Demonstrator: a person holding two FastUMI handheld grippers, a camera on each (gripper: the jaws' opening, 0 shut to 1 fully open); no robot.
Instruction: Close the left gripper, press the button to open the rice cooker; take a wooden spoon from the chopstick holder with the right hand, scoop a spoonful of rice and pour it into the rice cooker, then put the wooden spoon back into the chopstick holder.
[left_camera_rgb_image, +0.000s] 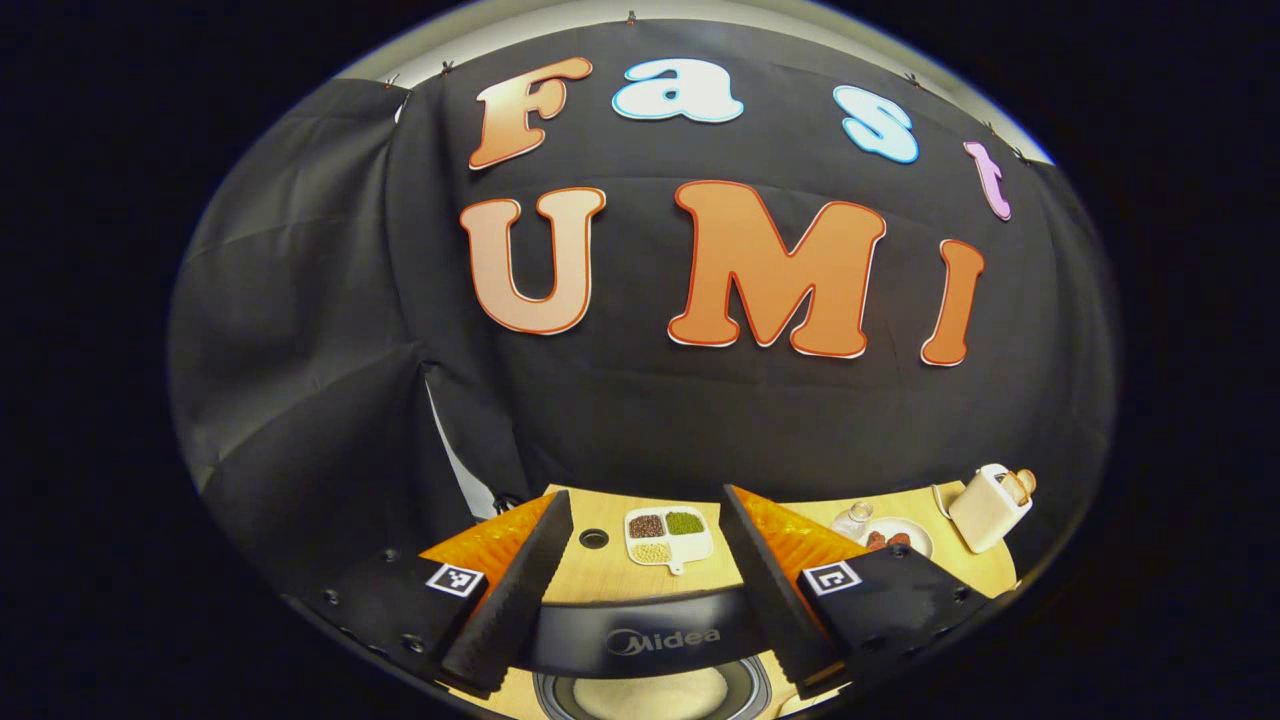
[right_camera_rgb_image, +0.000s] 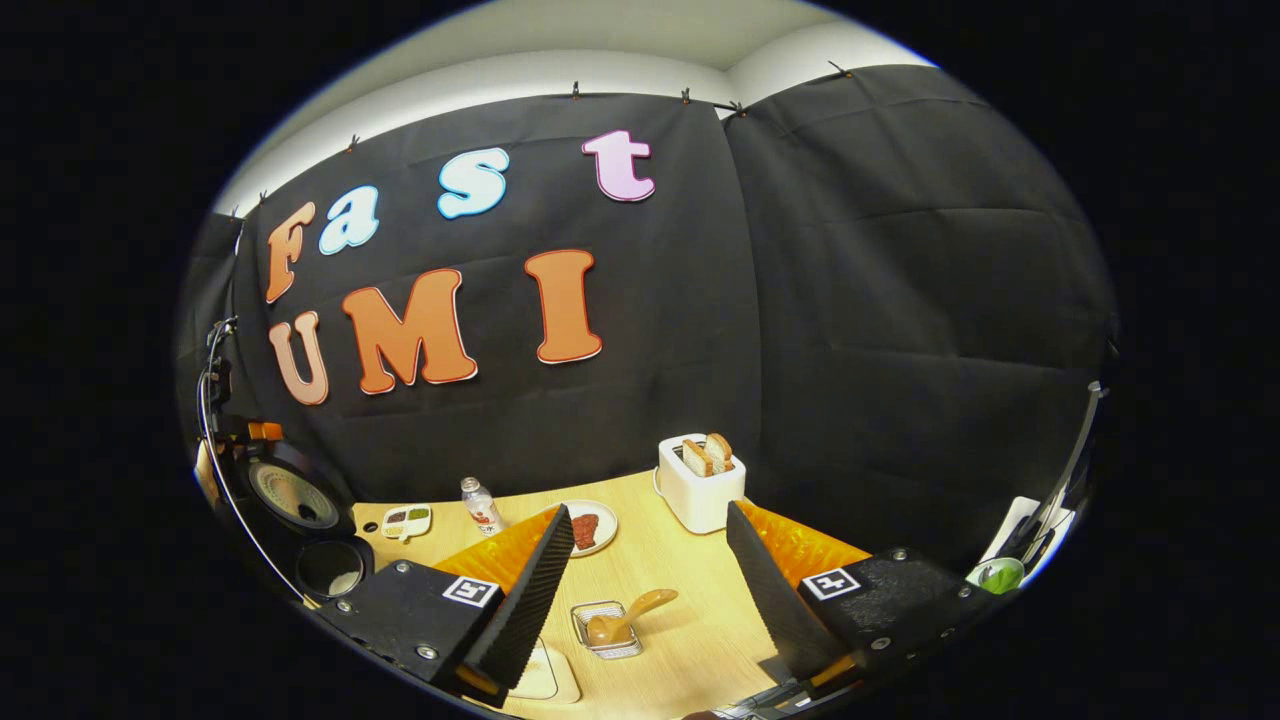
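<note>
1. While the left hand-held gripper (left_camera_rgb_image: 645, 560) hangs released above the cooker (left_camera_rgb_image: 655, 640), its fingers spread wide, the cooker's lid stands open and the pot (left_camera_rgb_image: 650, 692) shows pale contents.
2. Beyond the cooker, a divided dish (left_camera_rgb_image: 668, 537) of grains lies near the tabletop's (left_camera_rgb_image: 600, 575) far edge.
3. Toward the far right corner in the left gripper view stand a toaster (left_camera_rgb_image: 990, 508), a plate (left_camera_rgb_image: 905, 535) and a bottle (left_camera_rgb_image: 853, 520).
4. The right hand-held gripper (right_camera_rgb_image: 650, 580) is also released, grasping nothing.
5. Between its fingers, a spoon (right_camera_rgb_image: 625, 618) rests in a small wire holder (right_camera_rgb_image: 606, 630) on the tabletop, handle tilted up to the right.
6. In the right gripper view the open cooker (right_camera_rgb_image: 300, 520) sits at the left edge.
</note>
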